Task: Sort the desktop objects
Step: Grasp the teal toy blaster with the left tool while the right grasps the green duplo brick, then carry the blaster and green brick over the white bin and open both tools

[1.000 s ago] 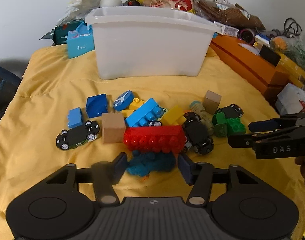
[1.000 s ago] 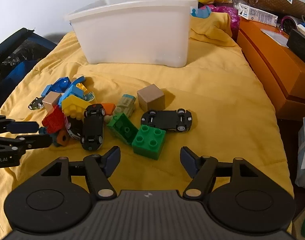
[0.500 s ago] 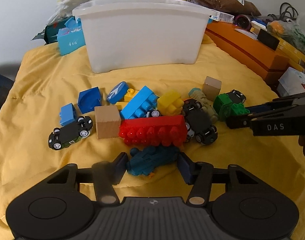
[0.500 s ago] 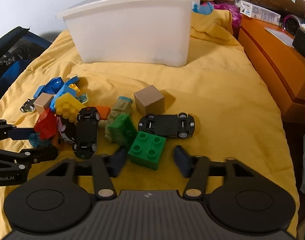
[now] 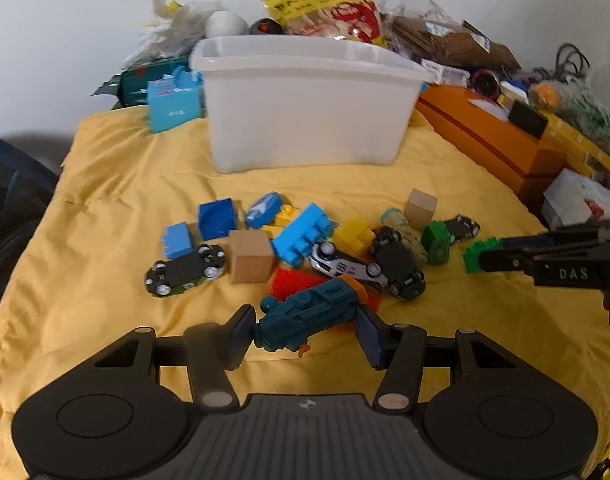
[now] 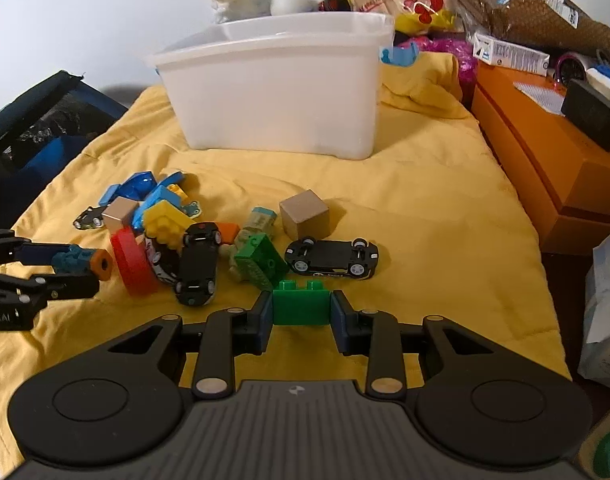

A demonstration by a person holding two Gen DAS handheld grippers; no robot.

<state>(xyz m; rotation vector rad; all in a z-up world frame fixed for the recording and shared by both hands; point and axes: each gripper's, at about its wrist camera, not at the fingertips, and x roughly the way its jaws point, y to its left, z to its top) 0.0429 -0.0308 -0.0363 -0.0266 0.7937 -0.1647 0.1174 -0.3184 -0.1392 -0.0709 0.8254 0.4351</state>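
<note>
- The left gripper (image 5: pixel 305 330) was clamped on a dark teal toy train (image 5: pixel 307 316), one pad on each flank; the train sat tilted between the fingers, its orange end (image 6: pixel 102 265) pointing toward the pile.
- The right gripper (image 6: pixel 301 312) was closed on a green block (image 6: pixel 301 308), pads pressed flat to its two sides, studs upward.
- Just beyond the train lay a red brick (image 5: pixel 291 282), a white toy car (image 5: pixel 347 266) and an overturned black car (image 5: pixel 397 266), all crowded together and touching.
- A second green block (image 6: pixel 259 260) lay tipped just ahead of the right gripper, with another overturned black car (image 6: pixel 332 260) beside it and a wooden cube (image 6: pixel 303 219) behind.
- The white bin (image 5: pixel 305 104) stood upright at the far side of the yellow cloth (image 5: pixel 105 200), its mouth open; a bare strip of cloth separated it from the pile.
- An orange box (image 6: pixel 545 168) bordered the cloth along the right edge, and a dark bag (image 6: pixel 37 128) lay off its left edge.
- Bare cloth stretched to the right of the black car, up to the orange box.
</note>
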